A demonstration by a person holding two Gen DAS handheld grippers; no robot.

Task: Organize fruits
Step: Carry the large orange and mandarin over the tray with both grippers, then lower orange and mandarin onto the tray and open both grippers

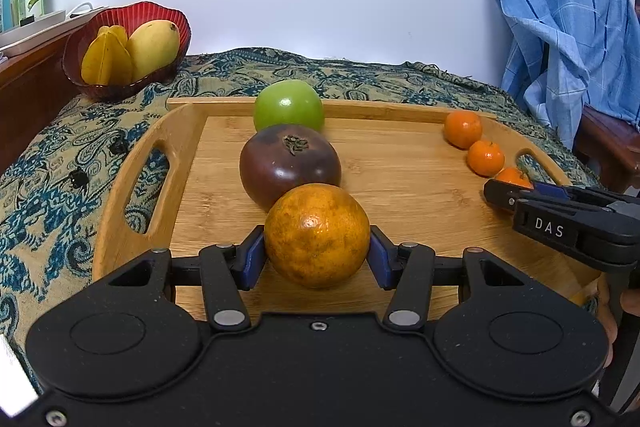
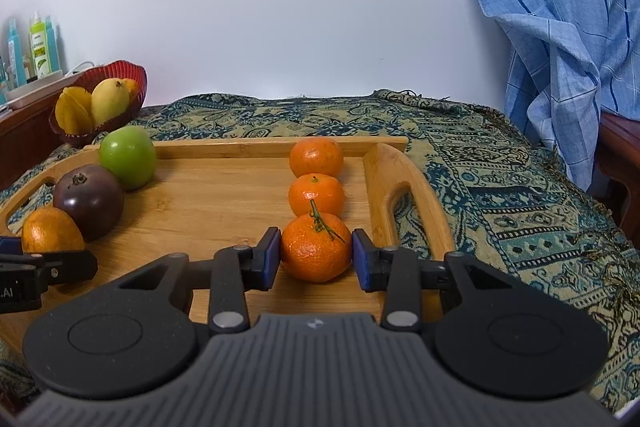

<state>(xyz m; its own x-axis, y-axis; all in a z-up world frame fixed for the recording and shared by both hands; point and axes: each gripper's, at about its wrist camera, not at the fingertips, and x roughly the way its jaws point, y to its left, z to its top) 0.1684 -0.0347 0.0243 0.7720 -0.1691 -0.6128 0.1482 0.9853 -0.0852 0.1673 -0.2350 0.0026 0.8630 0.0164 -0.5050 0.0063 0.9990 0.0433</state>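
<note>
Wooden tray [image 1: 400, 163] holds two fruit rows; left tool [image 1: 317, 259] grips the orange [image 1: 317, 235], right tool [image 2: 316, 259] the stemmed mandarin [image 2: 316, 251].

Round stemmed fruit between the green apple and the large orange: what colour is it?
Dark purple-brown, clearest in the left wrist view.

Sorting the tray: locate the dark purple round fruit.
The dark purple round fruit sits left on the wooden tray, between the green apple and the mottled orange.
</note>
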